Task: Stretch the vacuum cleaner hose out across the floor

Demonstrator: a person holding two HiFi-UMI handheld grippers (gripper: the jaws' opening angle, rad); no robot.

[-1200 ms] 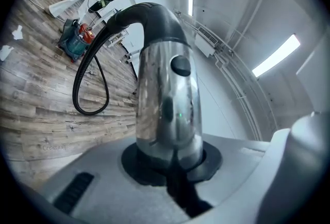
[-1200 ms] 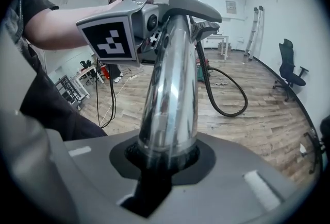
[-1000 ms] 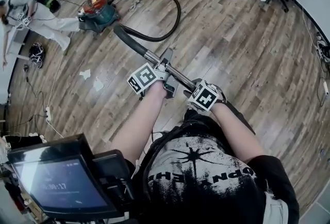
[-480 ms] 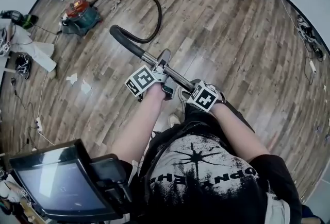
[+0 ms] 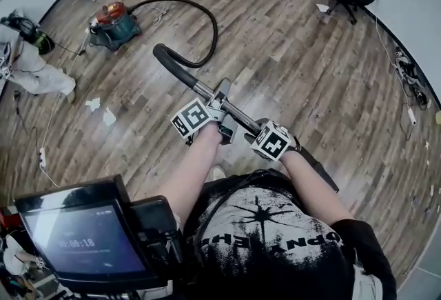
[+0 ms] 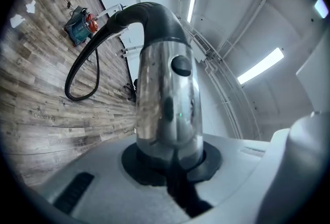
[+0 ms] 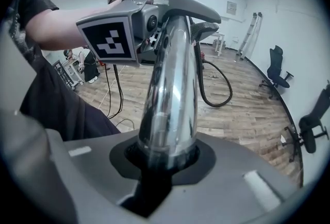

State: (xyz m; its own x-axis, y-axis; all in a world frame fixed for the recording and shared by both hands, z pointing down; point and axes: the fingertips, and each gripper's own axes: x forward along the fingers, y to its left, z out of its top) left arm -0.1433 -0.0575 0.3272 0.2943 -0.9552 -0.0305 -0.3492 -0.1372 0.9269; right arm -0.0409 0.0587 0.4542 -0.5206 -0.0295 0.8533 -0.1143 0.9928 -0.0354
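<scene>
Seen from above, 2 grippers clamp one chrome wand (image 5: 205,92): left gripper (image 5: 222,114) higher up, right gripper (image 5: 253,132) below. Its black hose (image 5: 216,30) loops across the wooden floor (image 5: 296,50) to the canister vacuum cleaner (image 5: 114,23).

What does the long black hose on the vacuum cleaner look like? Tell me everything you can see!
The hose is black, thin and bendy. One end joins the teal and red vacuum cleaner standing on the wooden floor. From there the hose curls in one big loop over the floor, not yet straight. It then rises into a thicker black curved handle that joins a shiny metal tube. The left gripper and right gripper clamp that tube, not the hose itself.
</scene>
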